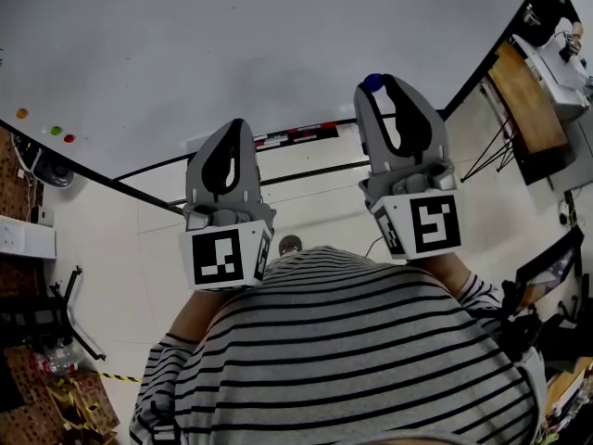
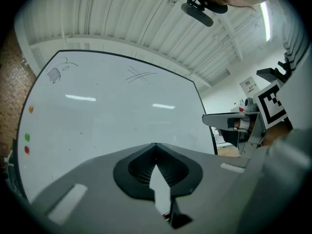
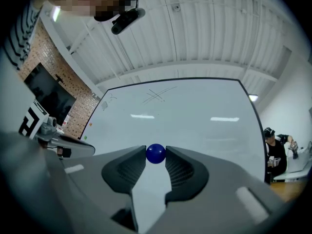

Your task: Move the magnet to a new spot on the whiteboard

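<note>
A round blue magnet (image 3: 156, 153) sits pinched between the tips of my right gripper (image 3: 156, 155), held in front of the whiteboard (image 3: 185, 116). In the head view the blue magnet (image 1: 373, 82) shows at the tip of the right gripper (image 1: 378, 86), near the whiteboard's (image 1: 232, 35) lower edge. My left gripper (image 1: 233, 130) is lower and to the left, shut with nothing in it. In the left gripper view its tips (image 2: 156, 146) meet in front of the whiteboard (image 2: 107, 111).
Orange (image 1: 21, 113), green (image 1: 56, 131) and red (image 1: 69, 139) magnets stick to the board's left edge. A marker tray (image 1: 296, 135) runs along the board's lower frame. A wooden table (image 1: 526, 100) and a seated person (image 3: 275, 152) are at the right. Brick wall (image 1: 11, 188) at the left.
</note>
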Demonstrator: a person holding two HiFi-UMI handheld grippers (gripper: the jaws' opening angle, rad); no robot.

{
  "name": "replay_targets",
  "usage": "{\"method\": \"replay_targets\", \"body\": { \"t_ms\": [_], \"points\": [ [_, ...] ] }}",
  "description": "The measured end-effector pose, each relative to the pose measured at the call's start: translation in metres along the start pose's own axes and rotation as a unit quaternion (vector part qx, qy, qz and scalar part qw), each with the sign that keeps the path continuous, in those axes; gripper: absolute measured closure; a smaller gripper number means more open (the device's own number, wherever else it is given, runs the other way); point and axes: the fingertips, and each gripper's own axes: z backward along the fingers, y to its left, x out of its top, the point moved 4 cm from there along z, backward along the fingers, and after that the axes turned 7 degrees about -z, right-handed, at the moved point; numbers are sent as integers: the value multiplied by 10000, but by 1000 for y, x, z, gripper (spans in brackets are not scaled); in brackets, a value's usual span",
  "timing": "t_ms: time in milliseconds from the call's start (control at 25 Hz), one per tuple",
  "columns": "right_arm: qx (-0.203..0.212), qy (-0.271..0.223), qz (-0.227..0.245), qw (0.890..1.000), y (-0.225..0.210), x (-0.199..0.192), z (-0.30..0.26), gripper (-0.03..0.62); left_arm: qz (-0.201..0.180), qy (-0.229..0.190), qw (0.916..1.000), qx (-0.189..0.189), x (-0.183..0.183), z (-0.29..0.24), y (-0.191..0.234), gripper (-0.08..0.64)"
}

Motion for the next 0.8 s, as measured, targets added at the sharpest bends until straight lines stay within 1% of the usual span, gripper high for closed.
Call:
{"method": "replay_targets", "body": {
  "t_ms": [280,400,520,680,800],
  "points": [
    [115,188,-99,9997,-1,5,75,469,-21,13,10000,-5,15,46,-58,545],
    [127,223,6,9997,-2,5,99,469,-50,-21,10000,-26,20,65,-76,545],
    [160,226,13,9996,1,5,114,469,-141,18,9999,-33,17,81,-88,546],
    [205,207,1,9996,7,7,127,469,8,162,9998,-91,10,96,-97,545],
    [255,148,9,9996,13,12,131,469,5,139,9999,-93,11,101,-99,545]
  ]
}}
